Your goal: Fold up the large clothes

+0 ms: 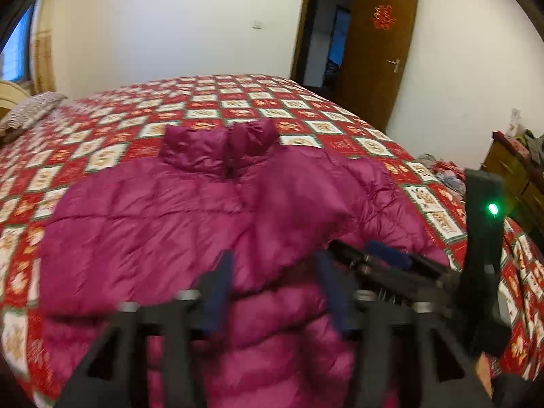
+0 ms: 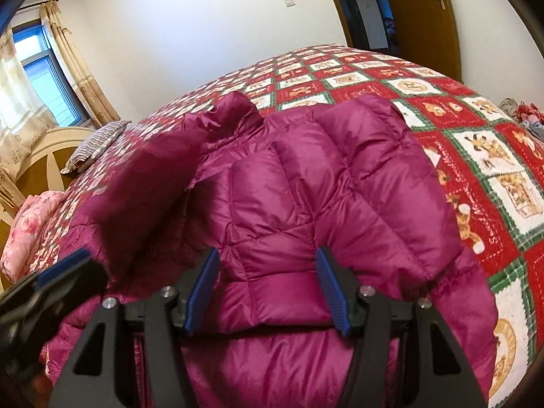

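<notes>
Left wrist view: the left gripper (image 1: 272, 289) hovers with jaws spread and nothing between them over a magenta puffer jacket (image 1: 210, 217) lying on a red patchwork bedspread (image 1: 238, 102). In the right wrist view, the right gripper (image 2: 268, 292) is likewise spread over the jacket, its blue pads (image 2: 331, 289) apparently not pressing the fabric.

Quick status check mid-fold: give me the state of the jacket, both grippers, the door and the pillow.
Magenta puffer jacket: lying on the bed quilt, collar away from the cameras, one side folded over the body.
Left gripper: open, over the jacket, nothing gripped.
Right gripper: open, jacket fabric between the fingers, not pinched.
Door: open.
Striped pillow: lying at the bed's head.
</notes>
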Demonstrator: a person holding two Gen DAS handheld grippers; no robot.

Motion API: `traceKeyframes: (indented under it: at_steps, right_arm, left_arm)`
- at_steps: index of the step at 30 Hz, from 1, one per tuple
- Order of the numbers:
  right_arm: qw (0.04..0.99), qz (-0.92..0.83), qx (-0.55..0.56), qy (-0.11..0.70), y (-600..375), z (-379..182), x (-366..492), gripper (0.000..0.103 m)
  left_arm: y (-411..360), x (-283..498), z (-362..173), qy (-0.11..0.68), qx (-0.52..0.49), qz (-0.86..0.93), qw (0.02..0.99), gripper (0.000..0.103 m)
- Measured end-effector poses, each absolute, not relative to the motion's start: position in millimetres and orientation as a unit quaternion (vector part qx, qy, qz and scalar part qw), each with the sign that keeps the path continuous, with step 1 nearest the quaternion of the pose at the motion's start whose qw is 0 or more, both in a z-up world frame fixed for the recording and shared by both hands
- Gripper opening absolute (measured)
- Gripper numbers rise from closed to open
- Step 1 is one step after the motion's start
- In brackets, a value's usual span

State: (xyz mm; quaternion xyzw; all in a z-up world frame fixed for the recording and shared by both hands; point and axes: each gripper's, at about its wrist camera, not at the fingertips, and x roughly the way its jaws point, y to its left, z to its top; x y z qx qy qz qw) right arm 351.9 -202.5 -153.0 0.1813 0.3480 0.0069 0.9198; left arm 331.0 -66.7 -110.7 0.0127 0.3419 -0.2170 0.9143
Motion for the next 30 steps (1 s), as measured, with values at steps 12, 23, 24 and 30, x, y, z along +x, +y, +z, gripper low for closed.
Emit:
traceKeyframes:
  at_steps: [12,23,24,30]
  right_arm:
    - [0.935,-0.046,0.129,0.327,-195.6,-118.5,312.5,0.061]
    - [0.935,0.048,0.021,0.350,-124.2,-79.6,386.0,0.053]
    - [0.932,0.046,0.007,0.360,-119.3,-86.8,391.4,0.048]
    - [0.914,0.012,-0.005,0.405,-143.8,-129.3,402.0,0.051]
  left_arm:
    - [21.7,300.1,-96.3,0.318,-0.030,-0.138,0.938,0.084]
    - [34.9,396.9,-75.4,0.334,0.017,-0.034,0.942,0.084]
    - [33.7,401.3,-75.8,0.335,0.019,-0.031,0.942,0.084]
    - [18.9,440.7,-100.6,0.362,0.008,-0.004,0.932,0.084]
